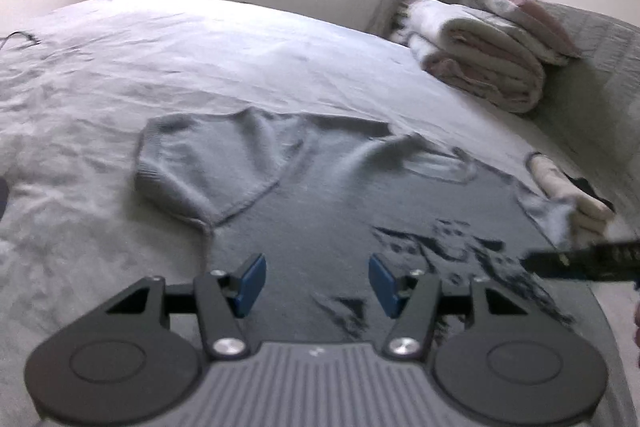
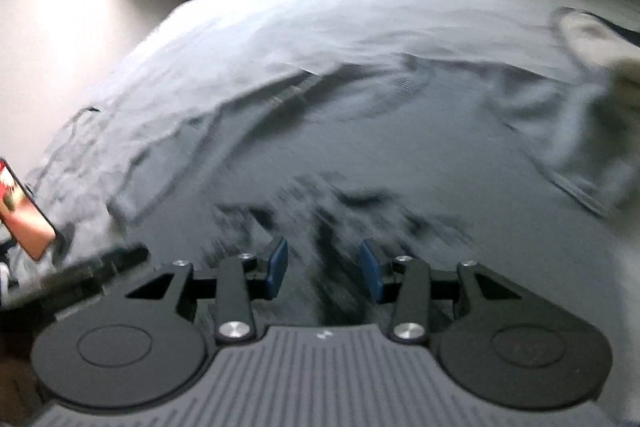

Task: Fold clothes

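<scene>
Bare wrinkled grey bedsheet runs to the bed's left edge. The grey printed t-shirt lies flat mid-bed; left gripper and right gripper hover above it, jaws wide, empty. Folded pink-white blankets, apparently, crowd the right edge.

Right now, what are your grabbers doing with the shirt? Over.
Left gripper open, empty. Right gripper open, empty. Grey T-shirt spread on the bed, unfolded. Folded cream cloth touching its far sleeve.

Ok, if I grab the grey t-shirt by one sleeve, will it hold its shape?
Probably not. The t-shirt lies flat and creased on the bed, so it likely droops. The sleeve already looks folded over, suggesting thin, light cloth.
</scene>
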Demonstrator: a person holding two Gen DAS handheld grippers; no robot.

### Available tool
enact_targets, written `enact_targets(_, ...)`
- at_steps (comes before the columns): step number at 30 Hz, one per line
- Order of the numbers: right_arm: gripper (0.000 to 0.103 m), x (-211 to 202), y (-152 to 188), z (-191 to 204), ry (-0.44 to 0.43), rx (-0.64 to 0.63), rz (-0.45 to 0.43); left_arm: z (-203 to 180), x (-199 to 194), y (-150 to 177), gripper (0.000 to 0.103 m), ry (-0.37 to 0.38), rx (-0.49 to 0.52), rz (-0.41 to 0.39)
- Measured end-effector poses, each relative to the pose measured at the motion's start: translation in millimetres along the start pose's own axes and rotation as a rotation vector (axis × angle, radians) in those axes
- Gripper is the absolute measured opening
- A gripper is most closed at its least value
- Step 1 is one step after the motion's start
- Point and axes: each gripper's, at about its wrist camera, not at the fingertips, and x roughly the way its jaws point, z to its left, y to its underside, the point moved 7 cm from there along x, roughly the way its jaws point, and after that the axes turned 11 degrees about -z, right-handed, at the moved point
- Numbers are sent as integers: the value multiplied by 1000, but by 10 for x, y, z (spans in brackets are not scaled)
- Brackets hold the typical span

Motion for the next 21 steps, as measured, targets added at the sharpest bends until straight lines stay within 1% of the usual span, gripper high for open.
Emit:
enact_targets(2,45,287,-103,75,-39,24,-15,90,29,-46,59,-24,-58,-4)
enact_targets(5,45,688,-248,193,-81,63,-35,182,58,-105,58,-40,-127,-22)
enact_targets(8,45,1023,-360,256,-99,97,-56,213,84,-126,58,-54,-136,-51)
enact_targets(11,45,1273,-430,286,-94,78,-92,251,127,-115,58,-83,-111,-54)
enact_targets(13,45,1380,-438,295,-79,27,-122,279,154,-100,58,-102,-95,-50)
enact_targets(15,44,1453,-395,267,-87,0,-137,320,171,-83,58,-123,-85,-44)
enact_targets(19,44,1452,-318,148,-142,34,-168,388,200,-49,58,-156,-61,-38)
enact_targets(21,44,1424,-363,117,-175,54,-148,378,189,-45,59,-163,-34,-35)
